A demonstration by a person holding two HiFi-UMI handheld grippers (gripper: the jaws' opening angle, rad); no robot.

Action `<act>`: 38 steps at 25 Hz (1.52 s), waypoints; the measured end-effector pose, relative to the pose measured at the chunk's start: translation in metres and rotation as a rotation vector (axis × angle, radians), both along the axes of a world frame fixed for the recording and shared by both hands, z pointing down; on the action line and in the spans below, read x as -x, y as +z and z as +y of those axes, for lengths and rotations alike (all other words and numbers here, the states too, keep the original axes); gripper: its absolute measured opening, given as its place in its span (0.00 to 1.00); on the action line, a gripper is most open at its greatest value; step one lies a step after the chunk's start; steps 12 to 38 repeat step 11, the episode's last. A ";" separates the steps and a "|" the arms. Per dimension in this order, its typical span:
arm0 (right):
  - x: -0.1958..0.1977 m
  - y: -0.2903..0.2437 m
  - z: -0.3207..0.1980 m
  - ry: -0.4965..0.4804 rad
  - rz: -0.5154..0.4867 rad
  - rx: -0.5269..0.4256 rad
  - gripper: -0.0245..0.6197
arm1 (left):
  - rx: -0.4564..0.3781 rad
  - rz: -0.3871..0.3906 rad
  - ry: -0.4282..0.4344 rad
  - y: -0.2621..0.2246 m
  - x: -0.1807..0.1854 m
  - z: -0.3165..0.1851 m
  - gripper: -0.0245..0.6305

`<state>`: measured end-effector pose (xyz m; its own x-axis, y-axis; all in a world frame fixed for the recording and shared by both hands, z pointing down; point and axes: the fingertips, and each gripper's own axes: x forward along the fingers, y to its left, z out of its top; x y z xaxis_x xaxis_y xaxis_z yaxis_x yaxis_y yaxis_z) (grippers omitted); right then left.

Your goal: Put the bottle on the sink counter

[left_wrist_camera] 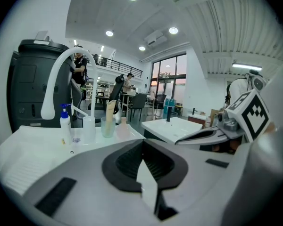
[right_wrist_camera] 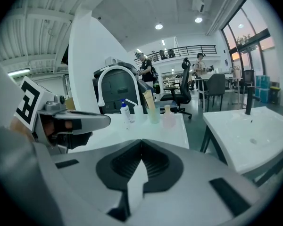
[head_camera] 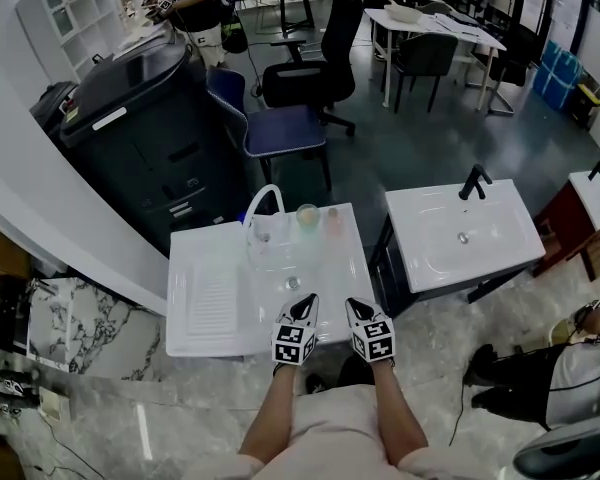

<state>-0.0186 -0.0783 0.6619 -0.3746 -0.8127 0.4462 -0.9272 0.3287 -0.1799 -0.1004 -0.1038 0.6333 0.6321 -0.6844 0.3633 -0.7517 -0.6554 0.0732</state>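
A small pale pink bottle [head_camera: 332, 220] stands at the back right of the white sink counter [head_camera: 210, 323]; it also shows in the left gripper view as the pink bottle [left_wrist_camera: 123, 126] and in the right gripper view [right_wrist_camera: 168, 117]. Beside it are a cup with a tube in it [head_camera: 307, 216] and a blue-topped pump bottle [left_wrist_camera: 65, 124]. My left gripper [head_camera: 305, 301] and right gripper [head_camera: 352, 306] hover side by side over the counter's front edge, well short of the bottle. Both are shut with nothing between the jaws, as seen for the left gripper [left_wrist_camera: 142, 145] and the right gripper [right_wrist_camera: 141, 147].
A white arched faucet [head_camera: 265, 203] rises behind the basin [head_camera: 280, 268]. A second white sink unit [head_camera: 460, 233] with a black tap stands to the right across a gap. A dark cabinet [head_camera: 140, 118] stands behind the counter; office chairs [head_camera: 280, 128] and tables lie beyond.
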 end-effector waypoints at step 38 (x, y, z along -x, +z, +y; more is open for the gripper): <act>0.000 0.000 -0.001 -0.004 0.001 -0.007 0.05 | 0.002 -0.002 0.001 0.001 0.001 0.001 0.05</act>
